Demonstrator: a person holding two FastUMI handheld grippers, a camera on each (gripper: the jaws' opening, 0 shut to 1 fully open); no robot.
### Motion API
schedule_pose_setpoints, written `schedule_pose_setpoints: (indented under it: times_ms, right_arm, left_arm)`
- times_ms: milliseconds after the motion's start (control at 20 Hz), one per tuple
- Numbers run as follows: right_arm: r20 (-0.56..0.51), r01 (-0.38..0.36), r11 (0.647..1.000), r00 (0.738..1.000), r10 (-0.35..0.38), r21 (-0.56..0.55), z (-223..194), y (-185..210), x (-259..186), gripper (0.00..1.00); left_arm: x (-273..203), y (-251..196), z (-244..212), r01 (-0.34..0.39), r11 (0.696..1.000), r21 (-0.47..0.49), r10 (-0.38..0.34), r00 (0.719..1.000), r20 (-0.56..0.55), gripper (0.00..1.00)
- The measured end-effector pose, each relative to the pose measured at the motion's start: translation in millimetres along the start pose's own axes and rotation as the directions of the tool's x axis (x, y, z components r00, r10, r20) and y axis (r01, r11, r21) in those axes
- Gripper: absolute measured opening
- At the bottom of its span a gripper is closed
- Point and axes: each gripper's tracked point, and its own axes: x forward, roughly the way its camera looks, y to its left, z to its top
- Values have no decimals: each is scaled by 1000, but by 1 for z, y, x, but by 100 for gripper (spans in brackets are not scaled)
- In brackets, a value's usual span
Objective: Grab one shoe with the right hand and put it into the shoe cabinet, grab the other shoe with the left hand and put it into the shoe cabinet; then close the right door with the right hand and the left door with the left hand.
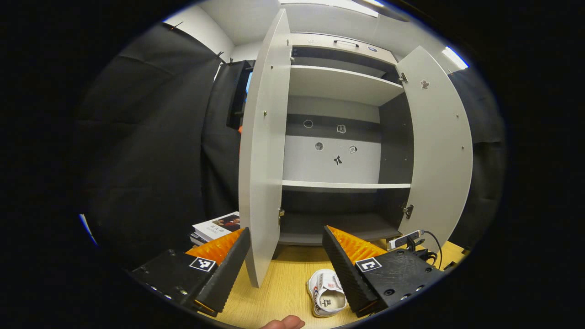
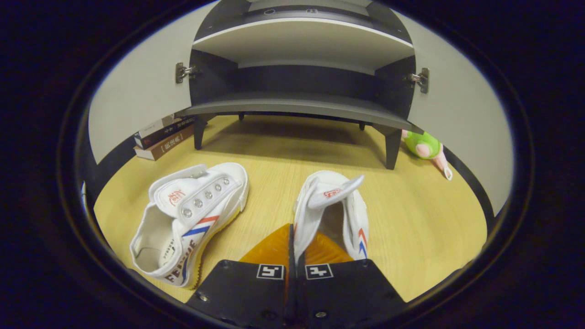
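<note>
Right hand-held gripper (image 2: 292,237) has its 2 fingers pressed together on the inner side wall of the right shoe (image 2: 331,210), which stands on the wooden floor (image 2: 411,219) in front of the shoe cabinet (image 2: 301,105). Beside it, toward the floor's left edge, the left shoe (image 2: 192,214) lies tipped on its side. Left hand-held gripper (image 1: 285,256) hangs with its fingers wide apart, gripping nothing, facing the cabinet, whose left door (image 1: 263,151) and right door (image 1: 438,146) both stand open. Books (image 2: 162,137) lie stacked by the cabinet's left side; a green plush toy (image 2: 425,146) lies by its right leg.
</note>
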Motion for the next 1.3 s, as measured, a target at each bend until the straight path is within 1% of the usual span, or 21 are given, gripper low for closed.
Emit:
schedule_pose_setpoints:
  times_ms: [150,200,400,500,650,850,1000,1100,1300]
  right_arm:
    - [39,28,999,999,-26,-39,8,-10,-3,3]
    - [59,28,999,998,-25,-46,13,-12,-5,4]
    - [148,40,998,988,-34,-39,37,-17,-19,3]
    - [201,40,998,979,-29,-50,52,-21,-31,3]
    - [261,15,998,965,0,-57,75,-19,-52,3]
    - [357,24,998,934,-5,-50,117,-27,-80,3]
    - [408,16,999,913,-1,-33,154,-32,-96,3]
    - [440,9,999,898,10,-40,176,-33,-98,3]
    - [482,31,995,876,20,-97,231,-39,-95,4]
  left_arm:
    - [0,-7,-3,12,1000,3,-12,1000,-6,95]
    - [0,-9,-4,16,1000,5,-16,1000,-8,95]
    - [-1,-20,-6,34,999,0,-34,999,-11,95]
    - [-1,-27,-6,47,999,-4,-47,999,-7,95]
    - [-1,-40,-5,68,998,-7,-68,998,0,95]
    - [-3,-56,-4,94,995,-12,-94,995,14,95]
    - [-7,-68,-3,117,993,-24,-117,993,19,95]
    - [-10,-74,-2,130,991,-18,-130,991,28,95]
    - [-13,-81,-3,149,989,-11,-148,988,29,95]
